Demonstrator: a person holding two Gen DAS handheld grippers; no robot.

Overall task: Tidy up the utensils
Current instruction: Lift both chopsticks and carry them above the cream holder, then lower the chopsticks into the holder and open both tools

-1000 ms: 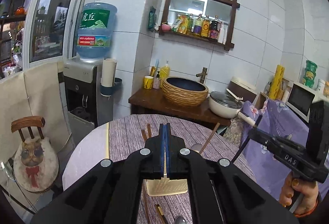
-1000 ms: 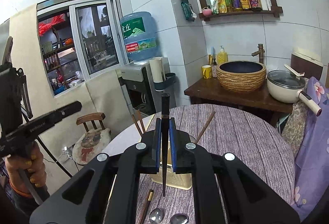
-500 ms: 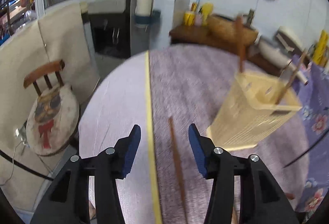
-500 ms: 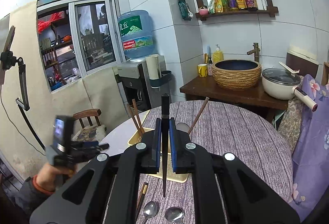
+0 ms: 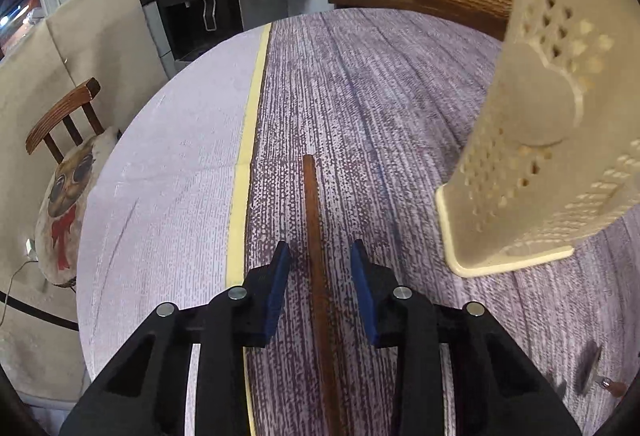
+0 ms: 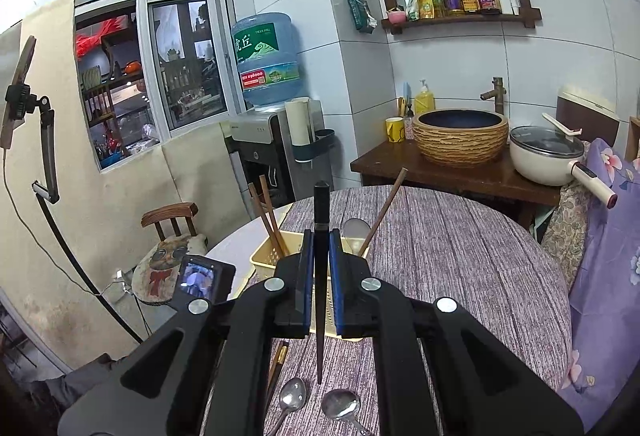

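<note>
My left gripper (image 5: 320, 256) is open and low over the purple tablecloth, its blue pads on either side of a brown chopstick (image 5: 316, 236) that lies on the cloth. The cream utensil holder (image 5: 552, 140) stands just right of it. My right gripper (image 6: 319, 248) is shut on a black chopstick (image 6: 321, 208), held upright above the holder (image 6: 272, 256). The holder has brown chopsticks (image 6: 266, 216) and a spoon (image 6: 354, 228) in it. Two metal spoons (image 6: 316, 402) lie on the table below the right gripper.
The round table (image 6: 460, 256) has a pale bare part left of a yellow tape line (image 5: 246, 140). A wooden chair with a cat cushion (image 5: 64, 156) stands at the left. A water dispenser (image 6: 272, 140) and a side table with a basin (image 6: 460, 134) are behind.
My left gripper has opened, dropped from high above the table down to the cloth, and closed in around the brown chopstick. My right gripper holds the black chopstick nearly still.
</note>
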